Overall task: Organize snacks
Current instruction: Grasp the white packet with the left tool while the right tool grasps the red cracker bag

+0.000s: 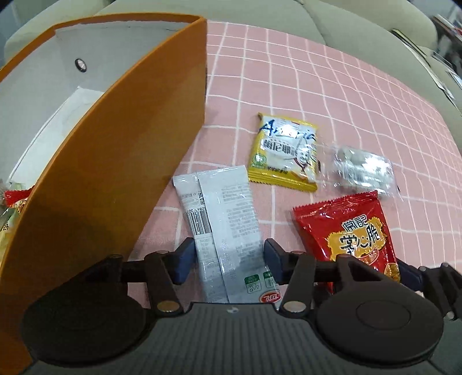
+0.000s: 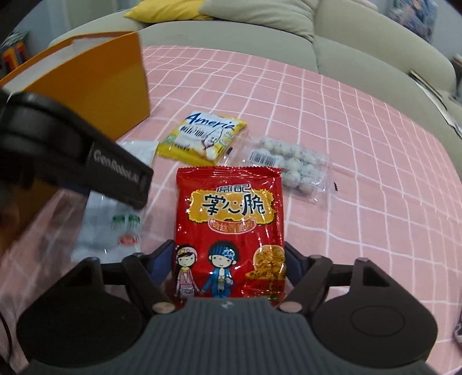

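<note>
My left gripper (image 1: pixel 229 258) straddles a grey-white snack packet (image 1: pixel 223 228) lying on the pink checked cloth; its blue pads touch the packet's sides. My right gripper (image 2: pixel 229 264) straddles a red snack bag (image 2: pixel 229 228), its pads against the bag's edges. The red bag also shows in the left wrist view (image 1: pixel 350 230). A yellow Ameria packet (image 1: pixel 284 153) (image 2: pixel 202 138) and a clear bag of white balls (image 1: pixel 362 170) (image 2: pixel 291 168) lie beyond. The orange box (image 1: pixel 115 161) (image 2: pixel 92 86) stands at the left, with packets inside at its near end.
The left gripper body (image 2: pixel 75 153) crosses the right wrist view's left side, above the grey packet (image 2: pixel 111 228). A beige sofa (image 2: pixel 346 43) with a yellow cushion (image 2: pixel 161 11) lies behind the cloth (image 2: pixel 361 173).
</note>
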